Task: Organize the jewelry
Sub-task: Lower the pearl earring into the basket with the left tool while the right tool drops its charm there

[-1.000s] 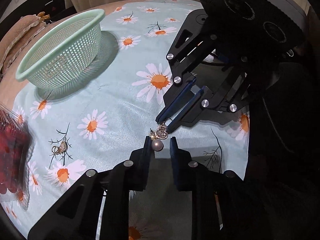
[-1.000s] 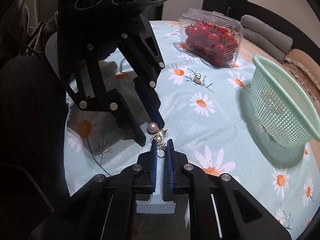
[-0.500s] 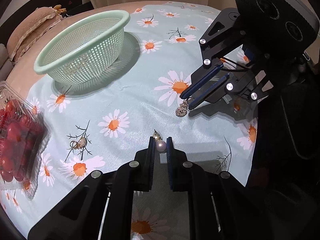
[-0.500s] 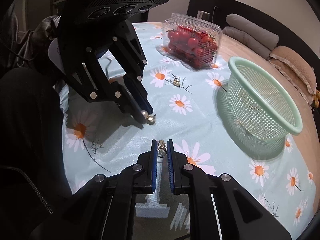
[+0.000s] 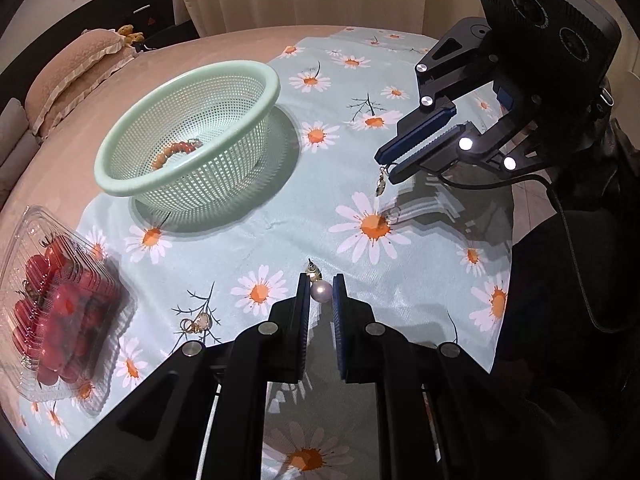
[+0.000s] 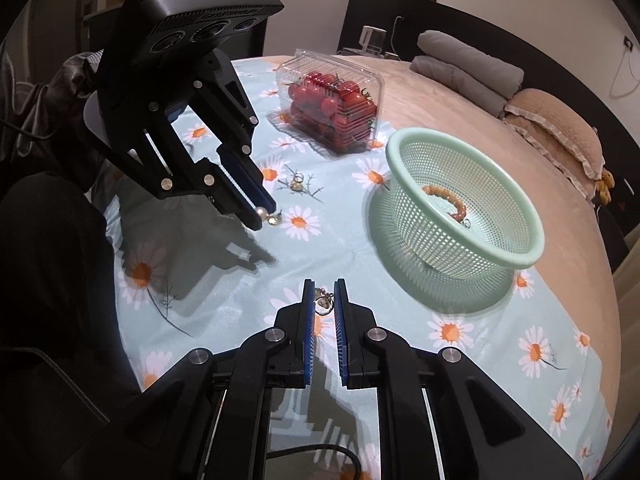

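Both grippers are mid-carry, each lifted clear of the daisy cloth (image 5: 280,216) with 1 piece of jewelry. The left gripper (image 5: 321,294) has its fingers pinching a pearl earring (image 5: 321,291), the gold stud end poking out past the tips. The right gripper (image 6: 323,304) has its fingers closed on a gold charm (image 6: 323,303), which dangles below the tips in the left wrist view.

The green basket (image 5: 120,190) sits on the cloth well apart from both grippers and already holds a bead bracelet (image 5: 172,152). 1 more gold piece (image 5: 196,325) lies on the cloth near the tomato box (image 5: 52,312).

The step in hand looks like transport to the basket. The next move calls for bringing each gripper over the rim, 1 at a time so they do not collide, then spreading the fingers so the piece drops inside. The dangling charm may swing, so it should be well past the rim before release. After that, the loose piece by the box remains.
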The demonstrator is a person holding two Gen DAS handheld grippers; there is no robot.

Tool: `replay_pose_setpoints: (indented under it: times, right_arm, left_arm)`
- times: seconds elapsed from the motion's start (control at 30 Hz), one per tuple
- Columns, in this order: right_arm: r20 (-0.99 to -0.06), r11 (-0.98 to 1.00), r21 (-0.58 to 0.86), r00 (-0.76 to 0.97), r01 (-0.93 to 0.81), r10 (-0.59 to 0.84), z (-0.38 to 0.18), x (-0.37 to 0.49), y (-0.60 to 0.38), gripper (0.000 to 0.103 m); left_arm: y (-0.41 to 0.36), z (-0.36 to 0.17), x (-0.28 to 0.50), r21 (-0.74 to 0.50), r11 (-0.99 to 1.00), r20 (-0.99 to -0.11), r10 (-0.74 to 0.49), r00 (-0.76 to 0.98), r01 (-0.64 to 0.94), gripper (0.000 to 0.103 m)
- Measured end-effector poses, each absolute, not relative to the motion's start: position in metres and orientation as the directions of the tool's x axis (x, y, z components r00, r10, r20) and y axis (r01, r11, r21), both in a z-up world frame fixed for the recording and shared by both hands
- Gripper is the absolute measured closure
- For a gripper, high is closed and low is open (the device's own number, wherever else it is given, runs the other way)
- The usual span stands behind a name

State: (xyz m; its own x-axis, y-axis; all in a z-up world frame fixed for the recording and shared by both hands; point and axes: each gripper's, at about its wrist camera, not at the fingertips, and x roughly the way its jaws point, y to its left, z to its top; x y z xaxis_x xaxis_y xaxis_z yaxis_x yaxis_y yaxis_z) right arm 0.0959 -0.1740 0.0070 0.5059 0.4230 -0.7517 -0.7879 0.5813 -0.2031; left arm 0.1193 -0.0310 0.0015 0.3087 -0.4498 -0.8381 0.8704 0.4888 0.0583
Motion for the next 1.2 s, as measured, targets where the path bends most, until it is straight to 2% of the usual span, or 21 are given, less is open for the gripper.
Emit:
replay_pose_setpoints:
  times: [0.23, 0.37, 0.6, 0.7, 0.93, 1.2]
  right_arm:
    - [-0.706, 0.584, -0.305, 0.590, -0.752, 0.392, 0.048, 0.115, -0.184, 0.094]
    - [-0.684, 0.574, -0.336, 0.612, -0.747, 0.396, 0.065, 0.132, -0.180, 0.094]
    - [-0.663, 0.611, -0.311, 0.627, -0.728, 0.410, 0.074, 0.173, -0.178, 0.094]
    - [-0.657, 0.682, -0.288, 0.657, -0.672, 0.370, 0.064, 0.204, -0.183, 0.094]
    - [-0.714, 0.764, -0.186, 0.619, -0.618, 0.327, 0.007, 0.249, -0.188, 0.094]
    - [-0.709, 0.801, -0.150, 0.628, -0.580, 0.321, 0.002, 0.252, -0.192, 0.093]
  left_arm:
    - [-0.037, 0.033, 0.152, 0.089, 0.521, -0.794, -0.477, 0.376, 0.849, 0.091]
    - [-0.045, 0.049, 0.183, 0.067, 0.578, -0.758, -0.500, 0.418, 0.813, 0.091]
    - [-0.066, 0.045, 0.250, -0.018, 0.779, -0.792, -0.393, 0.467, 0.626, 0.091]
    - [-0.071, 0.033, 0.265, -0.063, 0.829, -0.808, -0.369, 0.460, 0.555, 0.091]
    - [-0.091, 0.017, 0.252, -0.043, 0.803, -0.820, -0.369, 0.438, 0.594, 0.091]
    - [-0.089, 0.011, 0.255, -0.058, 0.826, -0.814, -0.364, 0.453, 0.560, 0.091]
